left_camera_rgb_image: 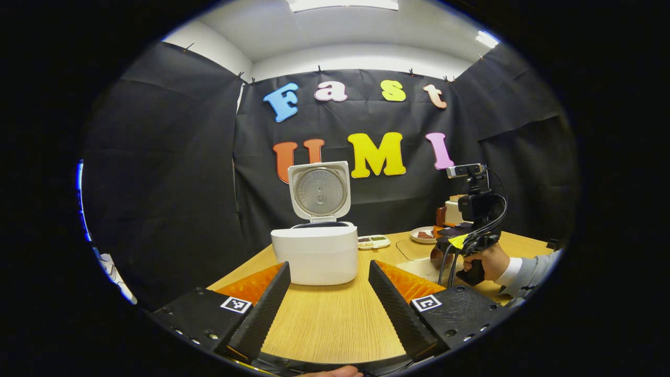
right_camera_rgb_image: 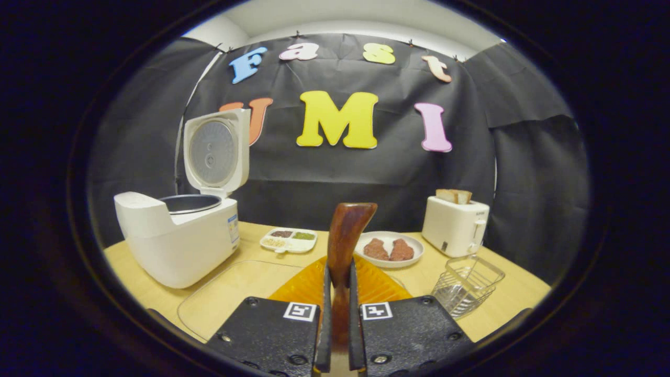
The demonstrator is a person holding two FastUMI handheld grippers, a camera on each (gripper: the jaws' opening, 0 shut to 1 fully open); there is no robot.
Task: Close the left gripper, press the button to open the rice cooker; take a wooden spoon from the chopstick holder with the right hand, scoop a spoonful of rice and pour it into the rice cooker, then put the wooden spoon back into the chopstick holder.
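Gripping the dark brown wooden spoon (right_camera_rgb_image: 345, 235) upright, handle clamped, right gripper (right_camera_rgb_image: 337, 314) has the white open-lid rice cooker (right_camera_rgb_image: 178, 246) ahead-left across the tabletop (right_camera_rgb_image: 502, 293); compartmented grain dish (right_camera_rgb_image: 289, 240) straight ahead. Left gripper (left_camera_rgb_image: 328, 309) released, facing the cooker.

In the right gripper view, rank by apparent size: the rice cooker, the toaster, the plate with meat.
1. White rice cooker with open lid
2. White toaster
3. White round plate holding meat; similar to the toaster, ranking unsure.
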